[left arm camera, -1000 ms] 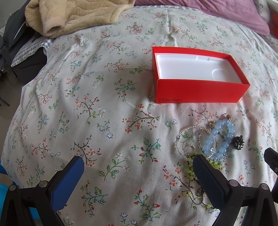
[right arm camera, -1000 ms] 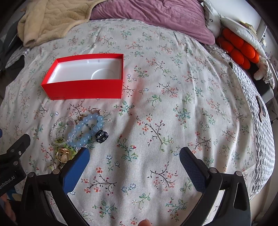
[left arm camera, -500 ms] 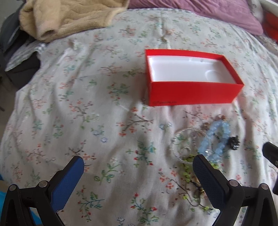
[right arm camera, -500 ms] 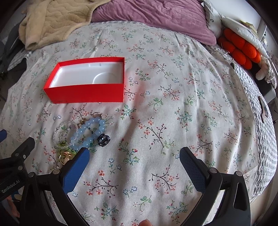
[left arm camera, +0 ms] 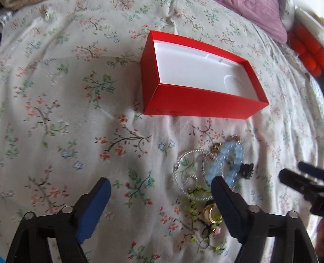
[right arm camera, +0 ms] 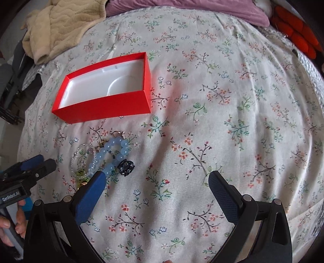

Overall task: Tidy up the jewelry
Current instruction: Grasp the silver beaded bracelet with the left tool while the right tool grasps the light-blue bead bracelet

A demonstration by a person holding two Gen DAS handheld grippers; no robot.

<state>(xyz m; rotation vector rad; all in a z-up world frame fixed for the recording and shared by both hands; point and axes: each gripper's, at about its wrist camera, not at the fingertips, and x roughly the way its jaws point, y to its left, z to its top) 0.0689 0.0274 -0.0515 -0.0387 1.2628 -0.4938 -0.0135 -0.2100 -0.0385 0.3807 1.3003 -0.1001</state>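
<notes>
An empty red box (left arm camera: 202, 101) with a white lining lies on the floral bedspread; it also shows in the right wrist view (right arm camera: 105, 107). Just in front of it lies a heap of jewelry: a blue bead bracelet (left arm camera: 230, 161) (right arm camera: 113, 155), a clear bead bracelet (left arm camera: 188, 172) (right arm camera: 83, 157), a small black piece (left arm camera: 247, 170) (right arm camera: 125, 167), green beads (left arm camera: 194, 206) and a gold ring (left arm camera: 211, 214). My left gripper (left arm camera: 160, 194) is open, its right finger over the heap's near edge. My right gripper (right arm camera: 156, 184) is open and empty, its left finger beside the blue bracelet.
A beige blanket (right arm camera: 60, 26) and a purple pillow (right arm camera: 182, 8) lie at the far end of the bed. Orange cushions (right arm camera: 293, 34) sit at the far right. The bed's edge drops away on the left (right arm camera: 20, 121).
Both grippers have moved in closer to the jewelry and box. The left one has turned right, so the box now looks angled. Both stay open.
</notes>
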